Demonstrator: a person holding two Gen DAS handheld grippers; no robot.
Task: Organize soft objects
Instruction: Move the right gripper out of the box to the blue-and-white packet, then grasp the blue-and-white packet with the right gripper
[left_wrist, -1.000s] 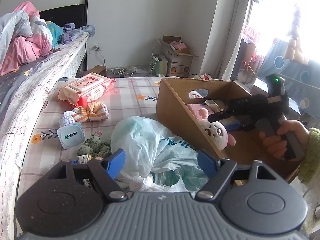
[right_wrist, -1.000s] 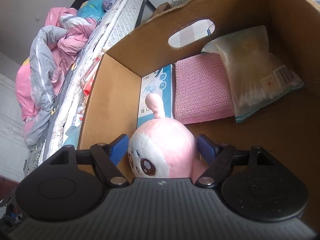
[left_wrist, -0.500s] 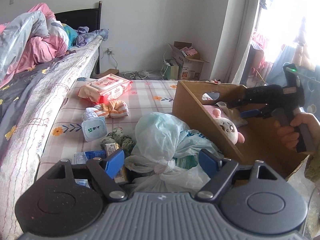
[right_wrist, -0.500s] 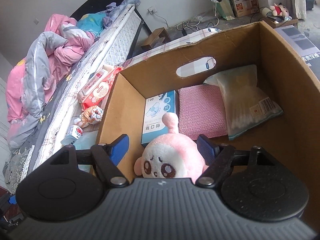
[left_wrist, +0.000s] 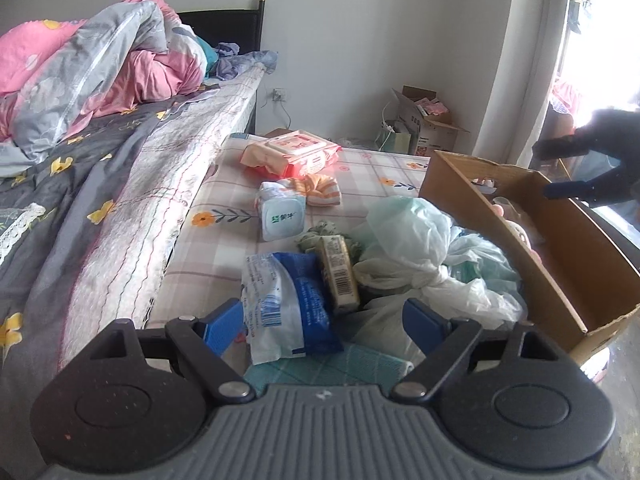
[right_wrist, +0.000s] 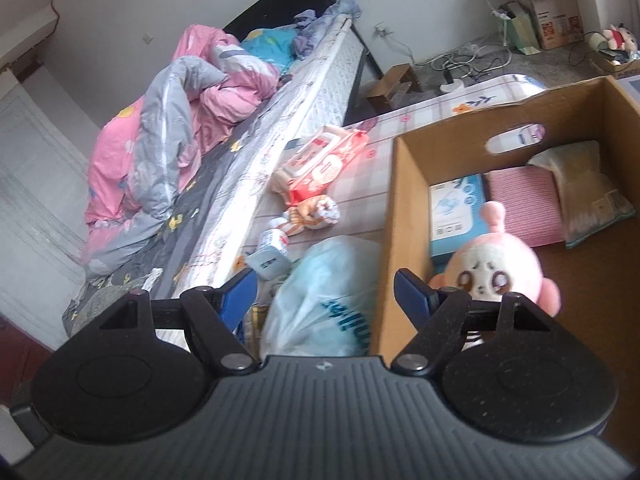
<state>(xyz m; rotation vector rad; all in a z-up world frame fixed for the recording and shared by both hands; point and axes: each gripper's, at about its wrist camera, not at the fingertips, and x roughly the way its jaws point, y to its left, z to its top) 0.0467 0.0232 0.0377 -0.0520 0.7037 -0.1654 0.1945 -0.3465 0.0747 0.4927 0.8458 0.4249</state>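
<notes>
A cardboard box (right_wrist: 404, 184) holds a pink plush toy (right_wrist: 496, 268), a blue-white pack (right_wrist: 456, 208), a pink pad (right_wrist: 524, 204) and a clear bag (right_wrist: 592, 192). My right gripper (right_wrist: 326, 290) is open and empty, above the box's left wall and a pale green plastic bag (right_wrist: 324, 300). My left gripper (left_wrist: 324, 324) is open and empty over a blue-white packet (left_wrist: 284, 300) and a yellow bar (left_wrist: 338, 276). The plastic bag (left_wrist: 412, 236) lies against the box (left_wrist: 500, 240). The right gripper (left_wrist: 588, 168) shows dark above the box.
On the checked mat (left_wrist: 360, 176) lie a red wipes pack (left_wrist: 296, 152), striped socks (left_wrist: 320, 188), a white carton (left_wrist: 282, 216) and a green cloth (left_wrist: 328, 232). A bed (left_wrist: 100, 168) with pink and grey quilts runs along the left. Cartons (left_wrist: 428, 124) stand by the far wall.
My right gripper let go of the pink plush inside the box, then rose and moved left over the box wall. My left gripper pulled back and turned left, bringing the blue packet between its fingers.
</notes>
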